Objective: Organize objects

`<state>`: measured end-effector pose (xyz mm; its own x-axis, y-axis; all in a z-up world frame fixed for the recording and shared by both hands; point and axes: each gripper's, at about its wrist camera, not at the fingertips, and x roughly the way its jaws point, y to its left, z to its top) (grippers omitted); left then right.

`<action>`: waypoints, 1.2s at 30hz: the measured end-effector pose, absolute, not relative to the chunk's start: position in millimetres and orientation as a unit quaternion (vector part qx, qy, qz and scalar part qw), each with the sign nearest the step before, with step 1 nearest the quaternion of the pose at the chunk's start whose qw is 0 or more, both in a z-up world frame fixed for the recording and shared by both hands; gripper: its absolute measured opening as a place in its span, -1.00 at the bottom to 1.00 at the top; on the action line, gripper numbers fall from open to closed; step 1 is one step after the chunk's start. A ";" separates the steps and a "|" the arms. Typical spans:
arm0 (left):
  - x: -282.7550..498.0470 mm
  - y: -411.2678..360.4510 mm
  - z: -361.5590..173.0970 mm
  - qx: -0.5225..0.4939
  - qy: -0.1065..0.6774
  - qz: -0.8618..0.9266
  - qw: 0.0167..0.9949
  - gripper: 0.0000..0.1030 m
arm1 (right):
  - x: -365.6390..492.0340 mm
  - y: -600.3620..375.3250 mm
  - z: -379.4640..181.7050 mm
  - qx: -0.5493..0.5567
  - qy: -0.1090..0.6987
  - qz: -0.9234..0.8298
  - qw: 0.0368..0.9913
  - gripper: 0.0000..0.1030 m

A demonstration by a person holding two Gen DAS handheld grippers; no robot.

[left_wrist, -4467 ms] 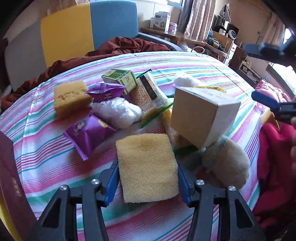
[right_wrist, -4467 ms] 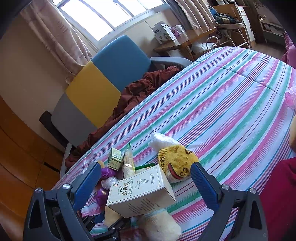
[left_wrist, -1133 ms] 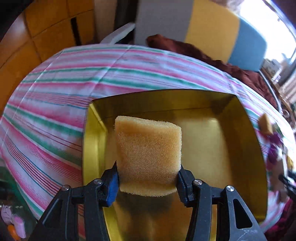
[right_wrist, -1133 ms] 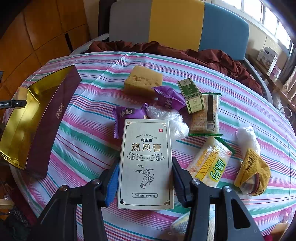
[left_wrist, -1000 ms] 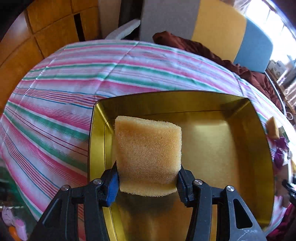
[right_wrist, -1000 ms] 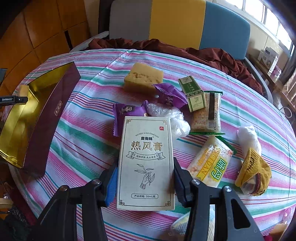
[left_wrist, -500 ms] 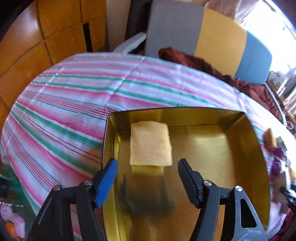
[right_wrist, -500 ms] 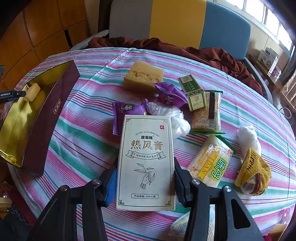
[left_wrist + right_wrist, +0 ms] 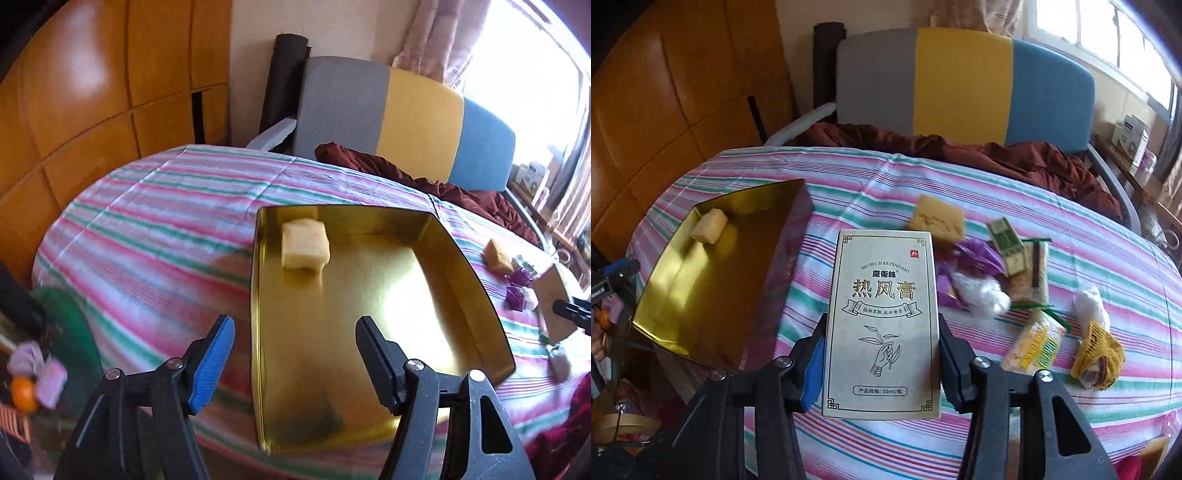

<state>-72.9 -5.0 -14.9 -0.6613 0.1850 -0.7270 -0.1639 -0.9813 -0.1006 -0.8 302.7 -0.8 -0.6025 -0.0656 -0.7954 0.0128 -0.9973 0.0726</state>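
Observation:
A gold-lined box (image 9: 461,266) (image 9: 665,306) with purple outer walls sits at the table's left end. A yellow sponge (image 9: 305,243) (image 9: 708,225) lies in its far corner. My left gripper (image 9: 295,350) hangs open above the box's near side, nothing between its fingers. My right gripper (image 9: 881,354) is shut on a cream carton (image 9: 882,321) with printed characters, held above the striped cloth right of the box. Its back shows at the left wrist view's right edge as the carton (image 9: 554,299).
Loose on the striped tablecloth (image 9: 1052,206) lie a second sponge (image 9: 938,219), purple packets (image 9: 975,258), a green box (image 9: 1006,242), cracker packs (image 9: 1032,343), a clear bag (image 9: 979,293) and a yellow net bundle (image 9: 1099,354). A tricolour chair (image 9: 960,85) with dark red fabric stands behind.
My left gripper let the sponge go into the gold box, opened, and drew back and up. The right gripper lifted the carton and carried it towards the box.

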 end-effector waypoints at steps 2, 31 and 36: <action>-62.8 -10.5 -15.6 -0.398 -0.019 0.913 0.092 0.34 | -7.2 272.4 7.2 0.441 -0.021 -0.896 0.053 0.00; -39.9 -80.2 -31.9 -0.405 -0.101 0.908 0.037 0.38 | -162.2 20.6 -74.6 0.585 -0.159 -0.781 0.147 0.19; -38.8 -80.0 -29.9 -0.397 -0.098 0.912 0.033 0.39 | -154.0 30.2 -66.0 0.571 -0.195 -0.777 0.177 0.48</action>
